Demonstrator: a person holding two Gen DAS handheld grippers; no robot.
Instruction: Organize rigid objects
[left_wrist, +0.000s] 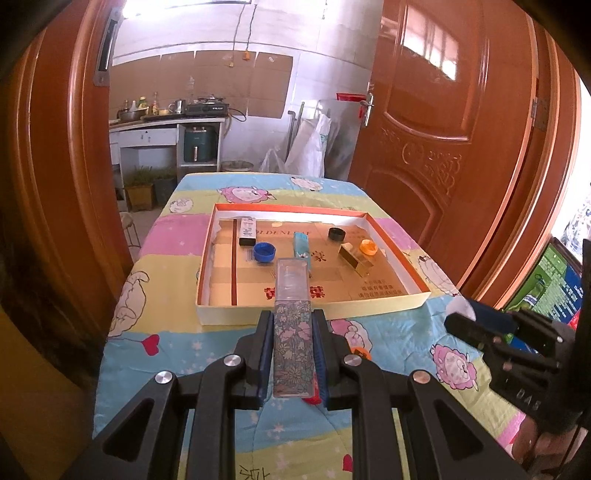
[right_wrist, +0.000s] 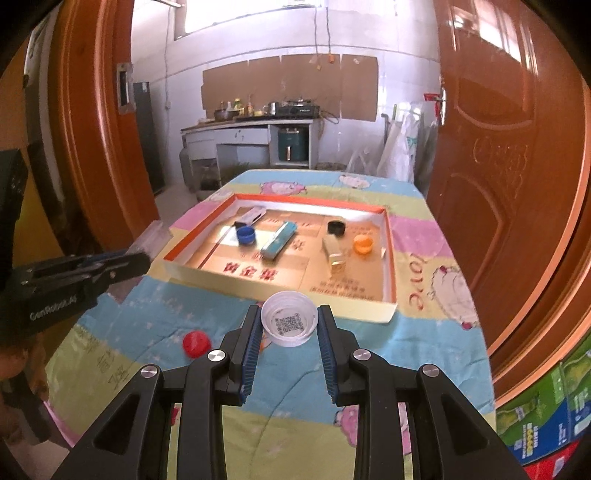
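Note:
My left gripper (left_wrist: 293, 321) is shut on a long floral box with a clear end (left_wrist: 291, 350), held above the table in front of the orange-rimmed tray (left_wrist: 314, 312). The right wrist view shows this gripper (right_wrist: 142, 260) at the left with the box's clear end (right_wrist: 153, 236) sticking out. My right gripper (right_wrist: 289, 325) is shut on a white bottle cap (right_wrist: 289, 323), open side up with a printed code inside, near the tray's front wall (right_wrist: 221, 282). The tray holds a blue cap (left_wrist: 264, 253), a teal box (left_wrist: 301, 245), a black cap (left_wrist: 336, 233), a gold box (left_wrist: 356, 258), an orange cap (left_wrist: 368, 246) and a black-and-white box (left_wrist: 247, 230).
A red cap (right_wrist: 195, 343) lies loose on the cartoon-print cloth (right_wrist: 424, 332) left of my right gripper. Brown doors (left_wrist: 443, 147) flank the table on both sides. A green printed carton (right_wrist: 546, 417) stands at the right. A kitchen counter is far behind.

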